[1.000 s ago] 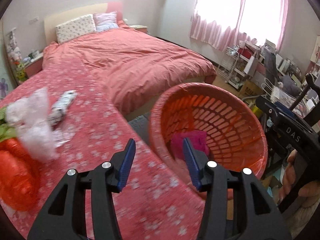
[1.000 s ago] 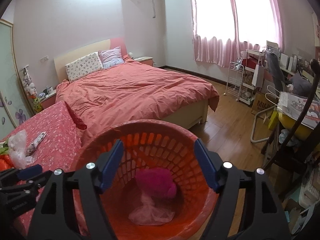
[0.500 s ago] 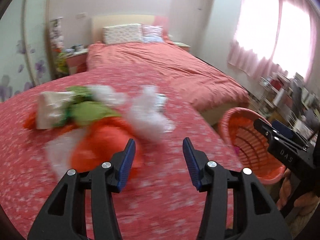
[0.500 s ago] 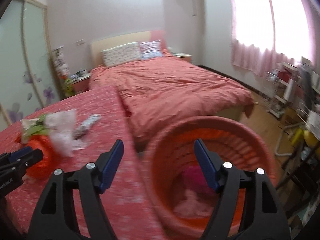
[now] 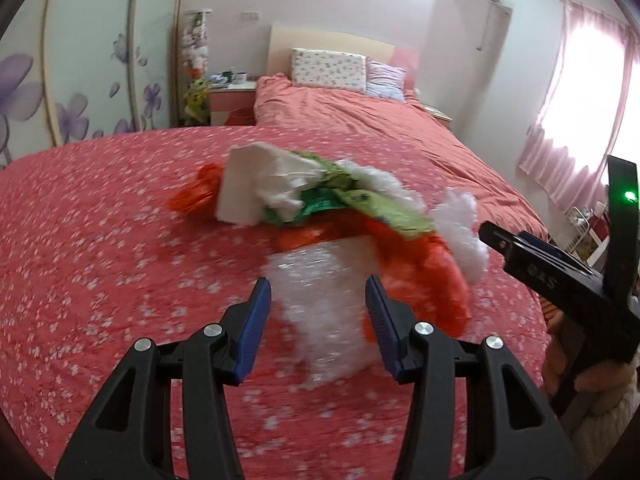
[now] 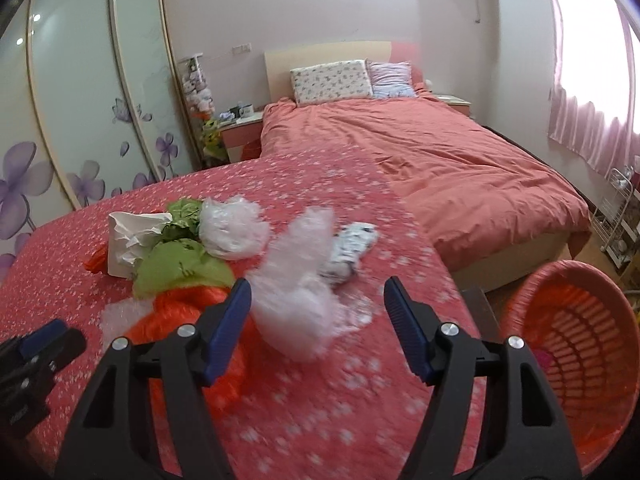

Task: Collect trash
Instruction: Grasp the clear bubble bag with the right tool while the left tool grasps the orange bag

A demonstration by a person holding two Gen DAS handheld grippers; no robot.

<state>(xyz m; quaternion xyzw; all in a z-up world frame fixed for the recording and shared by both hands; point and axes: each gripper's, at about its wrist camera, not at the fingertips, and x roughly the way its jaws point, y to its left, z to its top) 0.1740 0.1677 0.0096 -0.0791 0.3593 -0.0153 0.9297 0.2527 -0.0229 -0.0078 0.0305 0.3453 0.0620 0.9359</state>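
Left hand-held gripper (image 5: 316, 312): jaws are held wide apart with nothing gripped; a sheet of bubble wrap (image 5: 324, 312) is seen between and beyond the blue pads, lying on the worktop.

Right hand-held gripper (image 6: 318, 320): jaws are spread wide and nothing is gripped; a crumpled pinkish plastic bag (image 6: 298, 300) is seen between the pads, on the worktop beyond them.

Basket (image 6: 576, 344): an orange slatted basket is set off the worktop's right edge, beside the bed; something pink shows inside, too little to be named.

Trash pile: an orange bag (image 5: 424, 276), green wrappers (image 5: 372, 204), a white box (image 5: 244, 188) and a clear bag (image 6: 232, 228) are heaped together mid-worktop; a patterned wrapper (image 6: 352, 252) lies toward the right edge.

Worktop (image 5: 100, 240): it is covered in red floral cloth.

Pose: both tools are aimed down at the pile; the right one is seen by the left camera at the right edge.
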